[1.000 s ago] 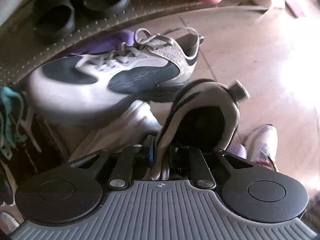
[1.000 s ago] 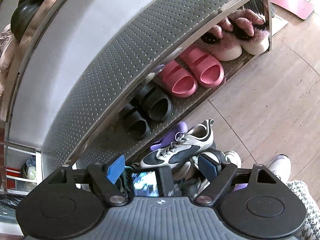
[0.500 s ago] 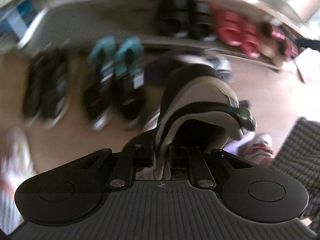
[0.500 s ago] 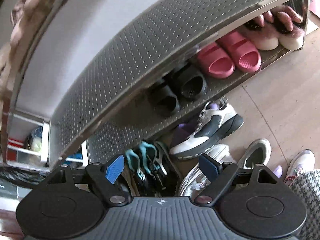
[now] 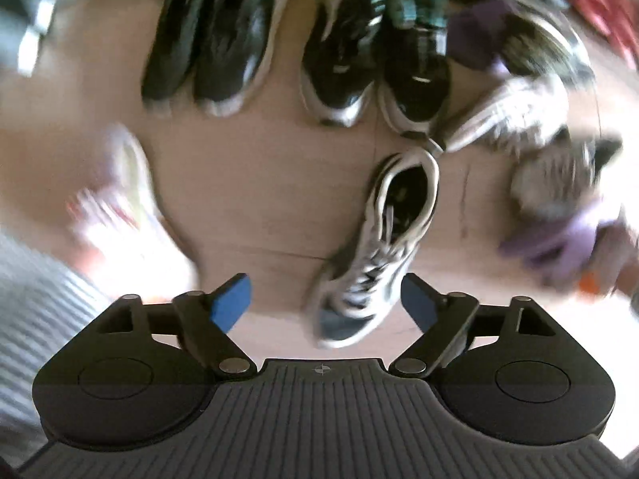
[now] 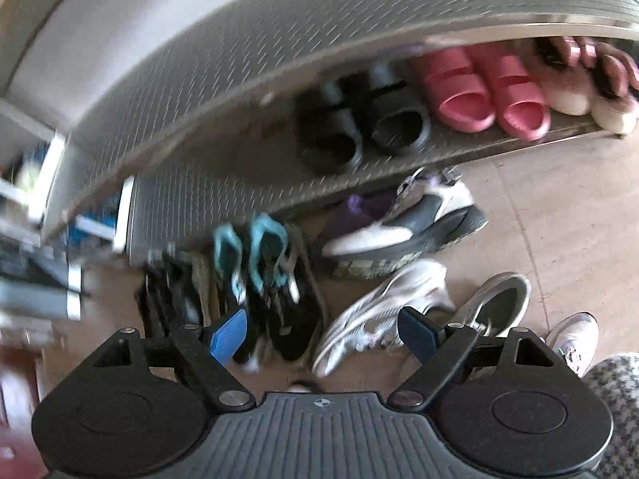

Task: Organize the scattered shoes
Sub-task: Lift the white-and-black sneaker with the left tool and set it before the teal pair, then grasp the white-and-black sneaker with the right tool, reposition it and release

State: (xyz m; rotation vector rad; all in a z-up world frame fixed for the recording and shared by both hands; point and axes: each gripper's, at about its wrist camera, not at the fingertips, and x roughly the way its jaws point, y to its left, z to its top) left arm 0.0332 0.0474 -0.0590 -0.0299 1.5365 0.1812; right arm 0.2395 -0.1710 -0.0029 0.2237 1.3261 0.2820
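While both views are motion-blurred, the layout still reads:

left gripper (image 5: 325, 299): jaws opening, blue pads wide apart, pointing down at the floor; nothing pressed between the pads.
grey-white sneaker (image 5: 379, 251): below the left gripper, between the pad lines but apart from both; toe toward the camera, heel opening away. Contact with the floor cannot be told.
open room, left view: bare wooden floor (image 5: 255, 183) left of the sneaker and ahead of the left pad.
row ahead of left gripper: black sneaker pair (image 5: 215, 48), then black pair with teal collars (image 5: 375, 64), side by side, toes toward the gripper.
clutter, right of left gripper: pale shoes and a purple slipper (image 5: 559, 239), too blurred to detail.
right gripper (image 6: 321, 333): jaws wide, nothing between them.
ahead of right gripper: white sneaker (image 6: 379, 311) on its side and a grey sneaker (image 6: 495, 303) just right of it; a white-navy sneaker (image 6: 407, 231) beyond.
edges: shoe rack (image 6: 223, 80) shelf lip runs across the far side; black slides (image 6: 359, 127) and pink slides (image 6: 487, 92) on the lower shelf.
writing: none legible.
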